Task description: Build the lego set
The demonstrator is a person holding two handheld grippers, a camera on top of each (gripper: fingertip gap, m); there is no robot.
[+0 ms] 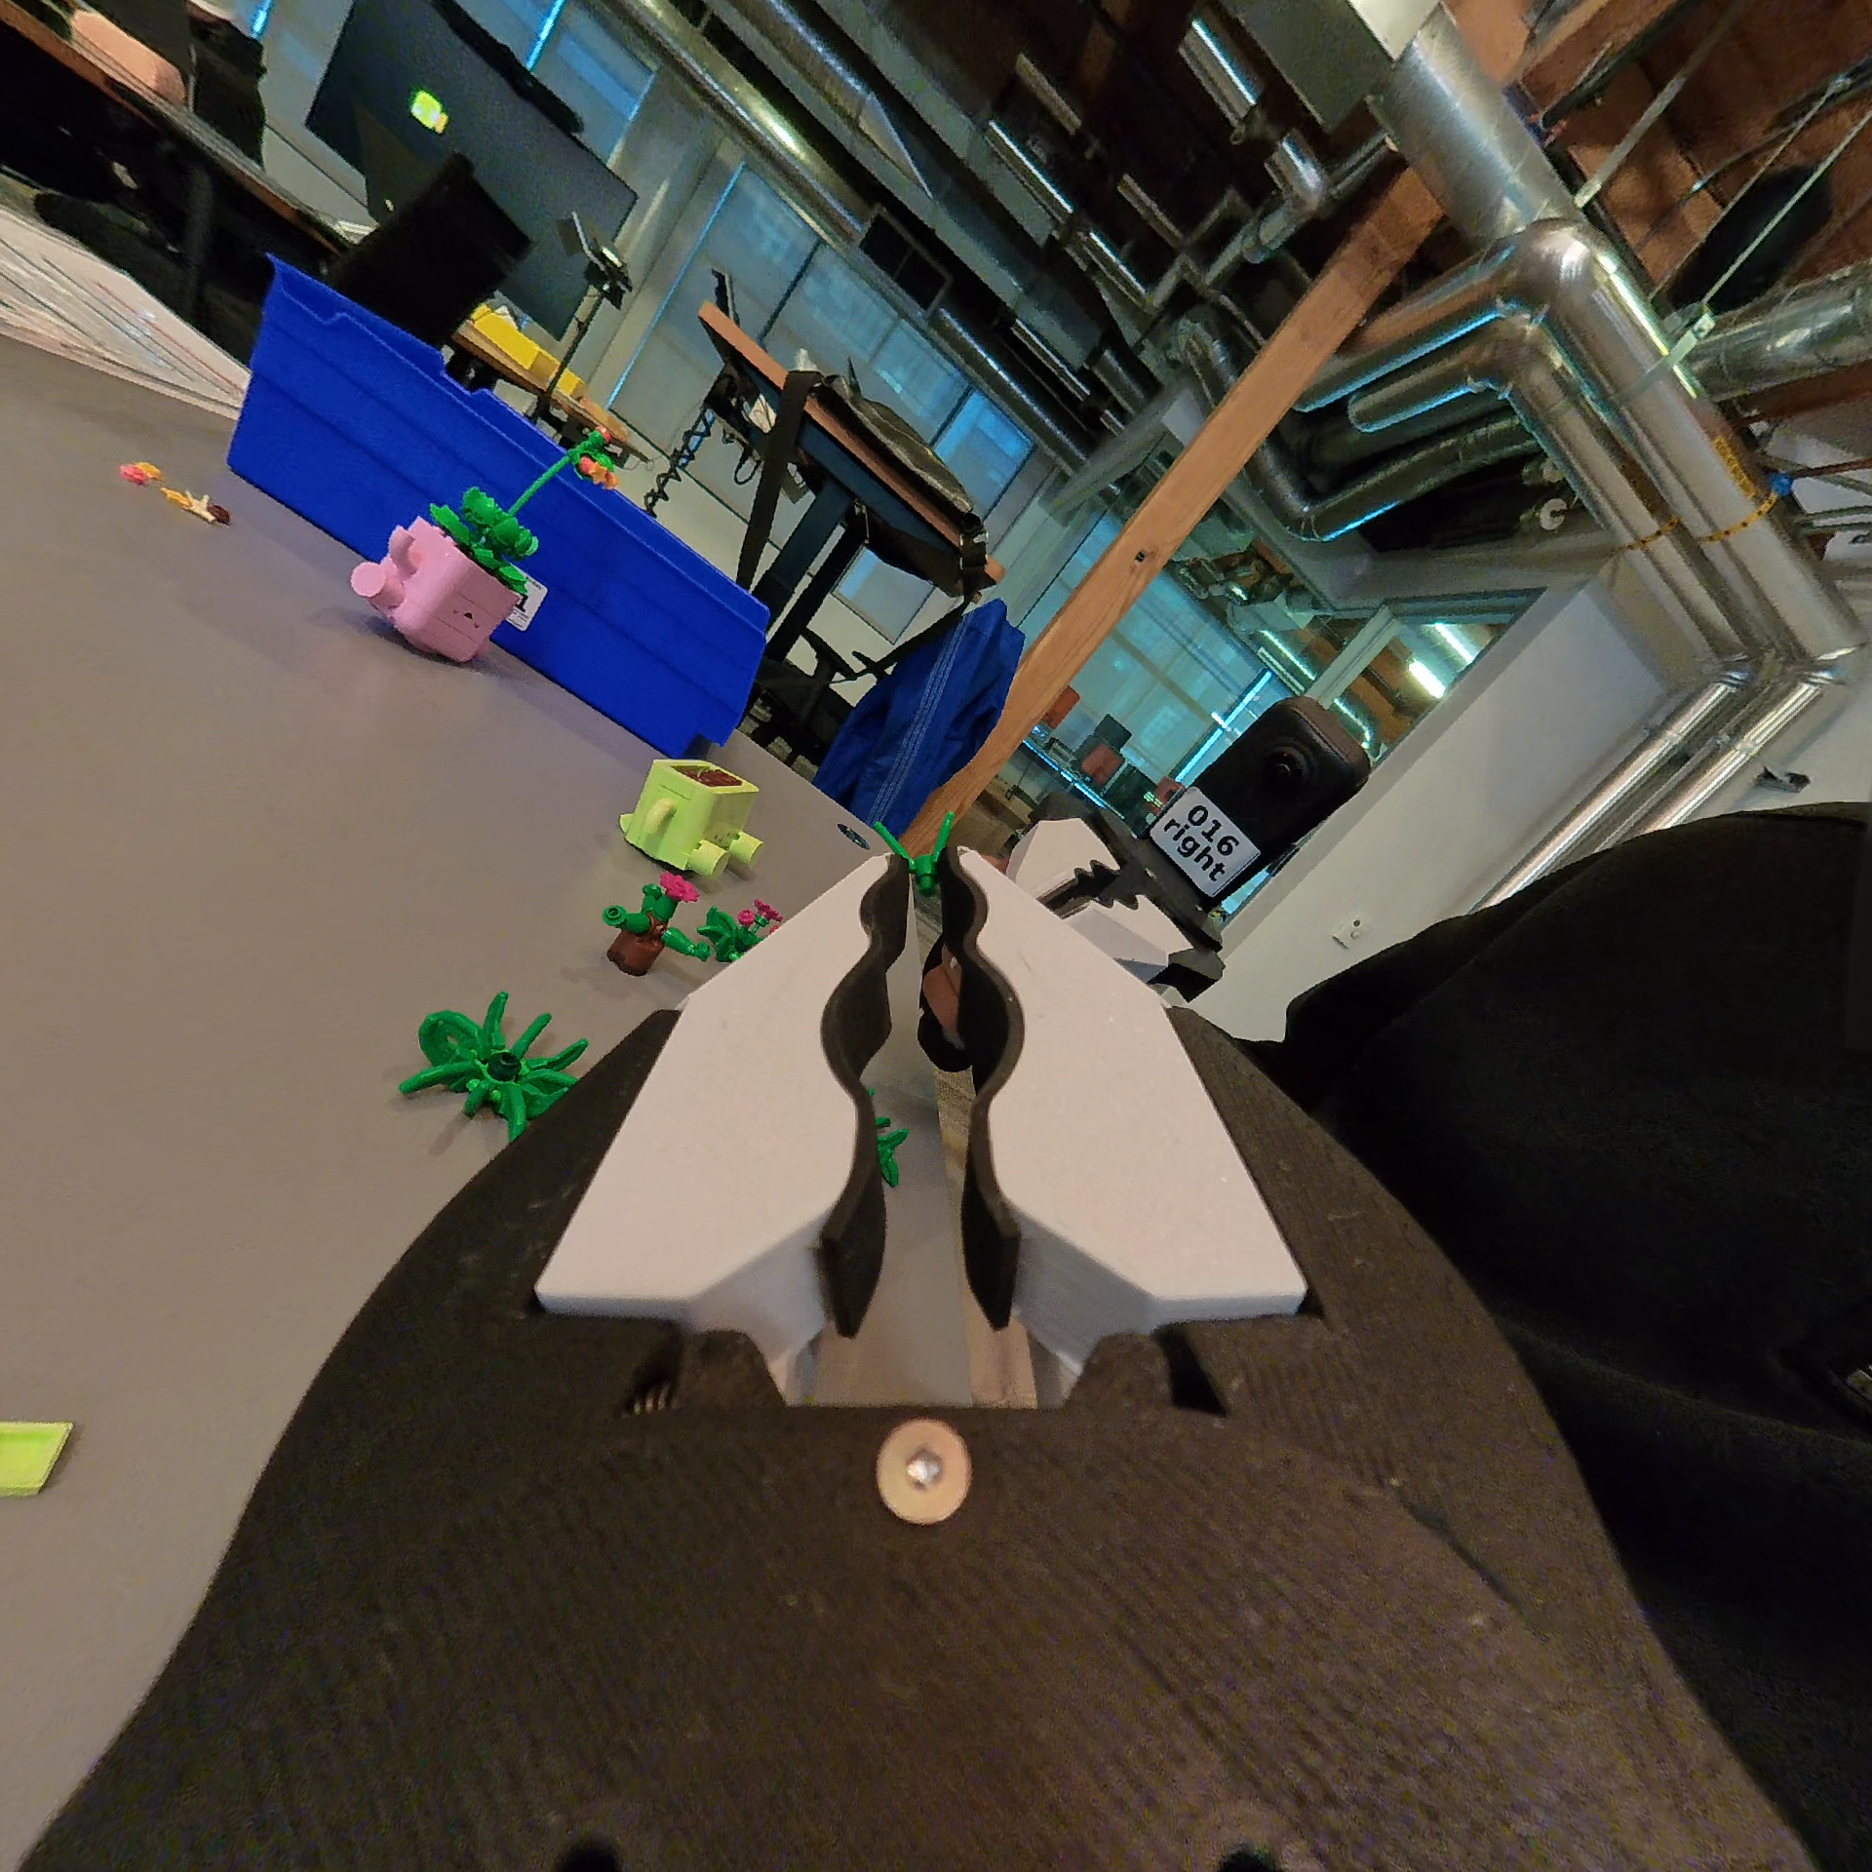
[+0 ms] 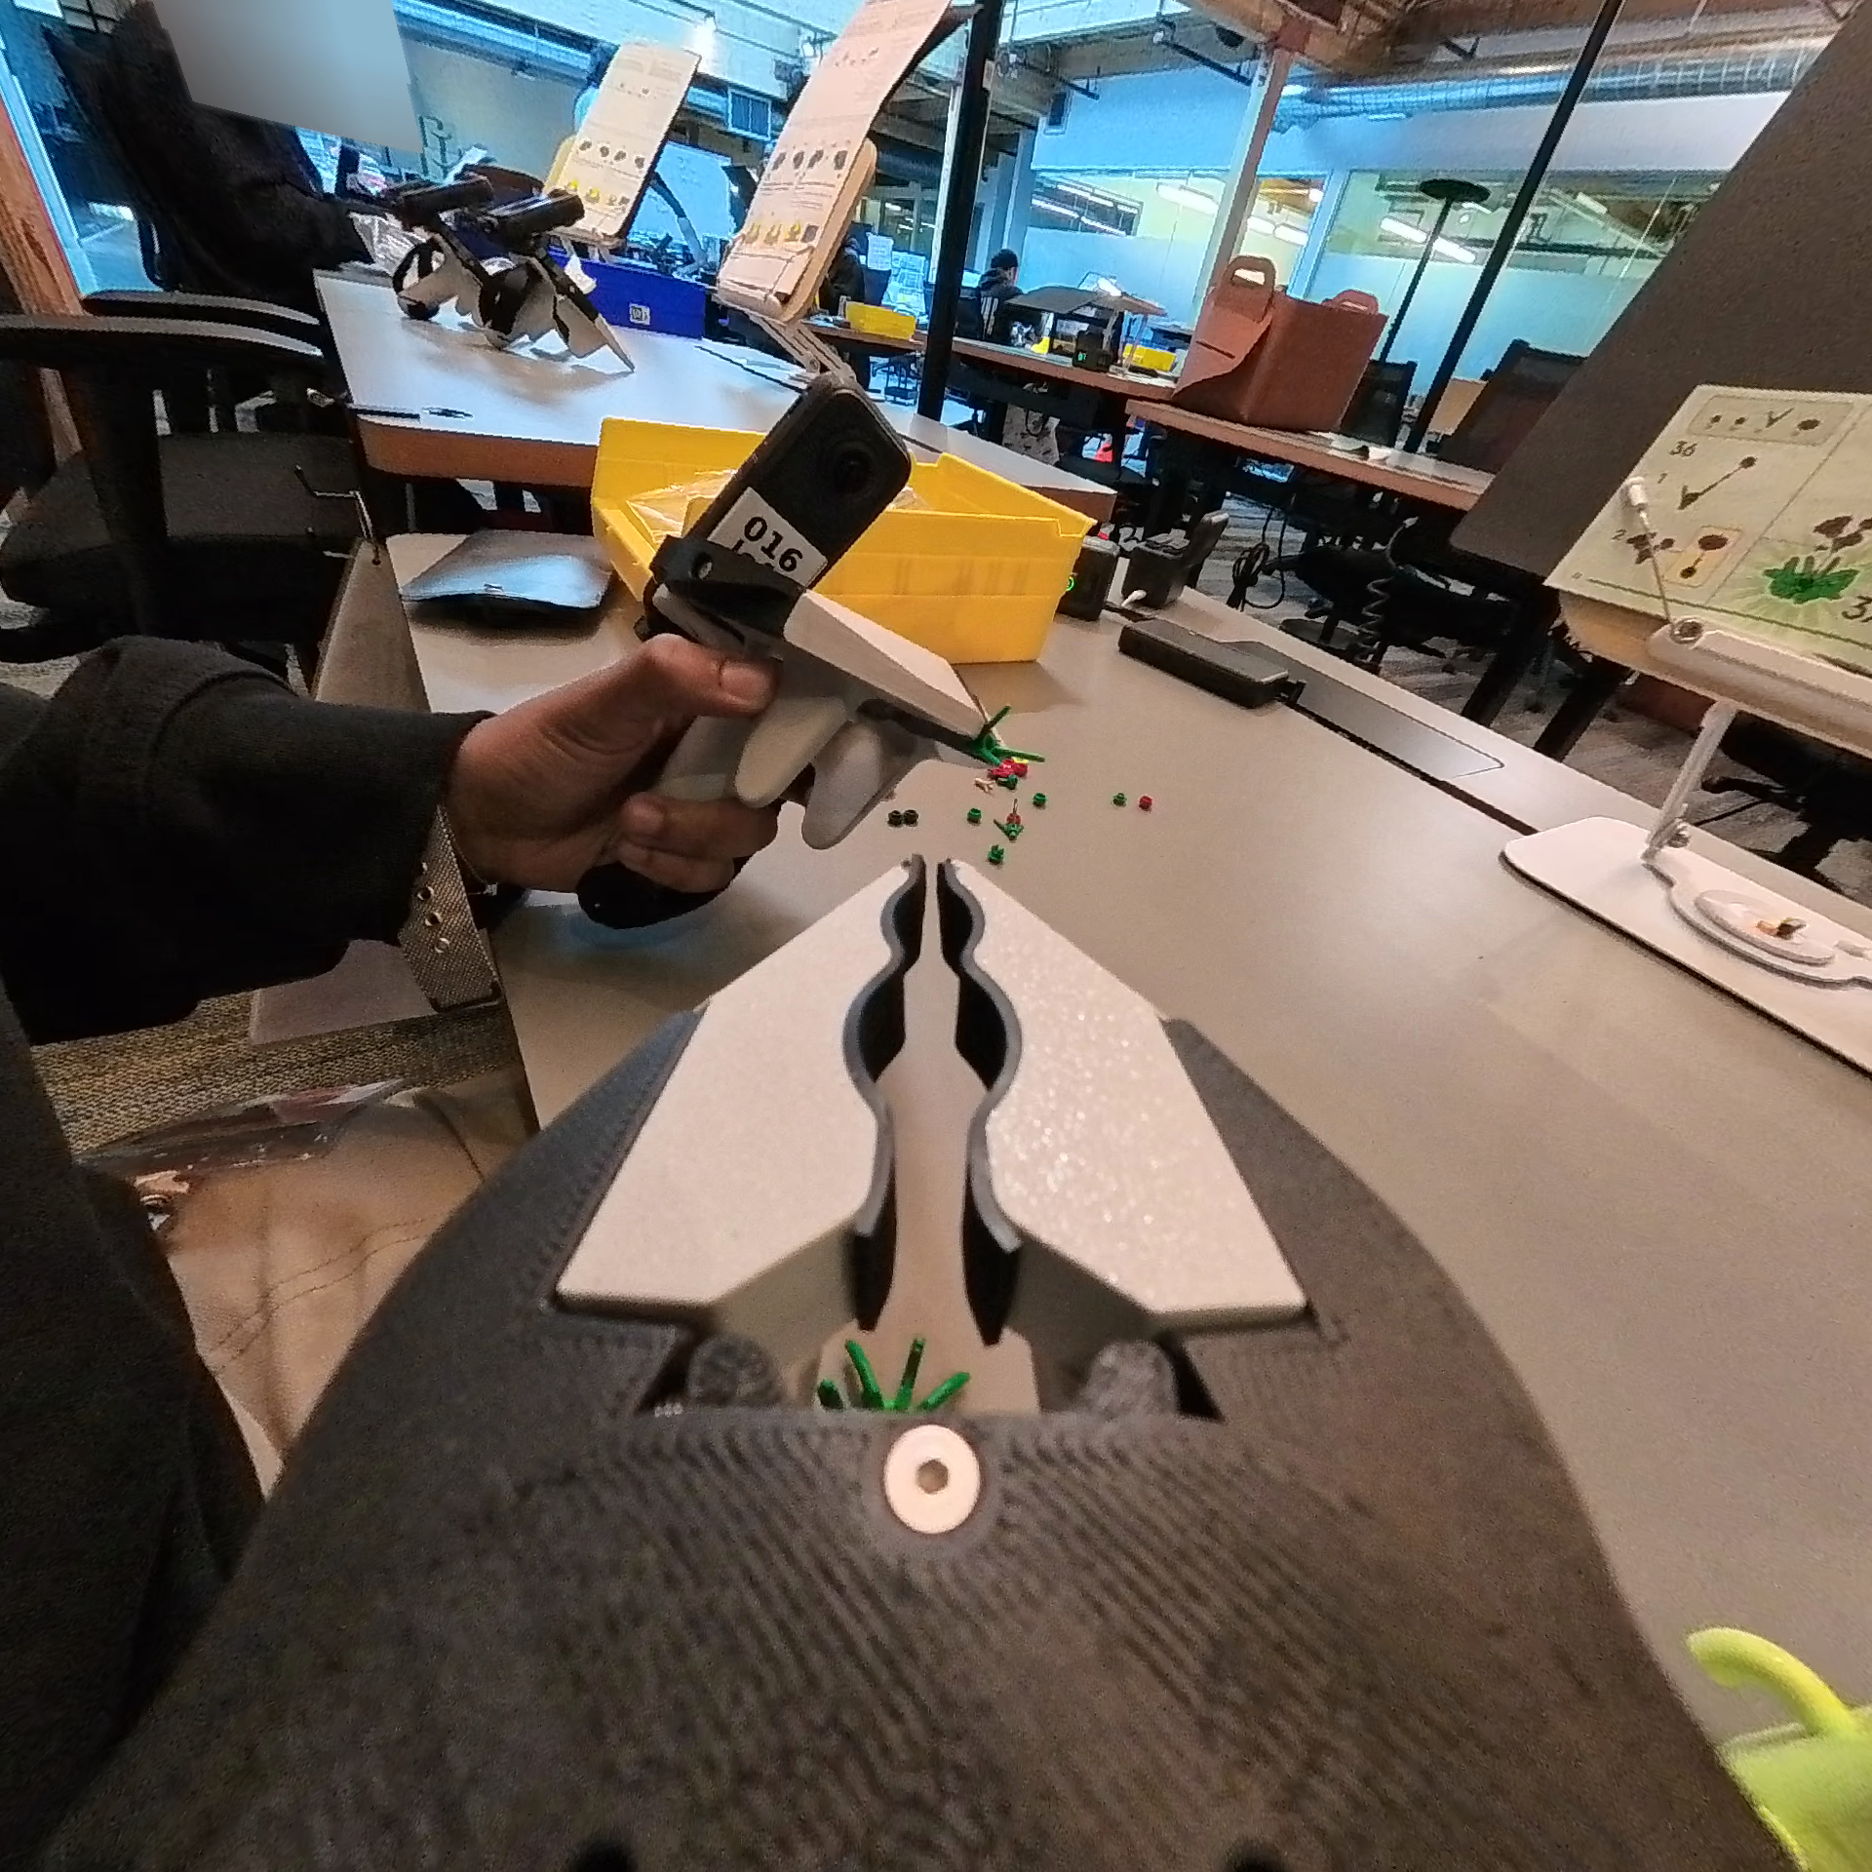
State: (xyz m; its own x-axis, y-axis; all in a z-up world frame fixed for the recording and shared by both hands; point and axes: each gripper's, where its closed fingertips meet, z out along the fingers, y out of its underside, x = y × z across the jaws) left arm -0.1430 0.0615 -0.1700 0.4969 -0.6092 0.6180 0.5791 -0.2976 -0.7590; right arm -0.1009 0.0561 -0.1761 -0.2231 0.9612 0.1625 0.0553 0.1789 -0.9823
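My left gripper (image 1: 924,866) is shut on a small green forked stem piece (image 1: 924,869) that sticks out past its tips. In the right wrist view a hand holds this gripper (image 2: 978,731) above the table with the green piece (image 2: 1003,752) at its tip. My right gripper (image 2: 930,869) is shut with only a hairline gap and nothing between its tips. A pink pot with a green plant (image 1: 446,598), a lime pot (image 1: 694,815), two small flower builds (image 1: 653,922) and a green leafy piece (image 1: 491,1059) stand on the grey table (image 1: 203,912).
A blue bin (image 1: 486,507) stands behind the pink pot. A yellow bin (image 2: 912,567) is at the far side. Small loose pieces (image 2: 1013,785) lie below the left gripper. An instruction booklet on a white stand (image 2: 1742,527) is at the right. A lime plate (image 1: 30,1457) lies near left. About 5 cm separates my left fingertips from my right. My right tips are roughly 20 cm from the lime pot (image 1: 694,815).
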